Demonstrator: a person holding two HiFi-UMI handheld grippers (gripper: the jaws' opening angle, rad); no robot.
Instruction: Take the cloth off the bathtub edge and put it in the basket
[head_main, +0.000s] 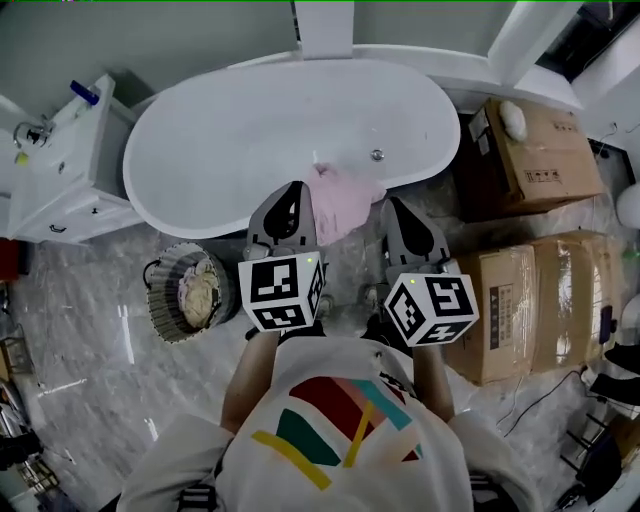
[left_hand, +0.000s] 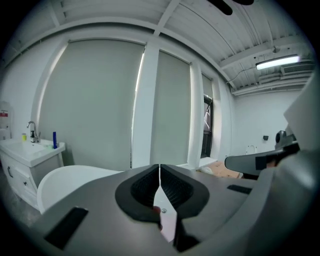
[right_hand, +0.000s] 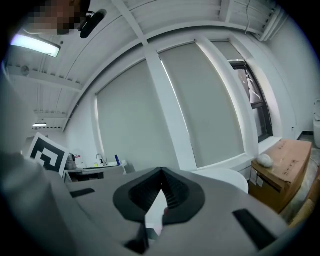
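Evidently soft, light, limp: pink cloth (head_main: 338, 203) drapes over bathtub (head_main: 200, 150) near edge, between both pairs of jaws. Left gripper (head_main: 293, 187), right gripper (head_main: 396, 206): jaws pressed together, empty. Pinch bunched hanging fold; basket (head_main: 156, 300) left of left jaws.

Nothing here can be read as a word or a number. The cardboard box (head_main: 540, 150) to the right of the right gripper (head_main: 397, 207) bears dark print too small to make out. That gripper's cube (head_main: 432, 310) shows only black-and-white square markers, no letters.
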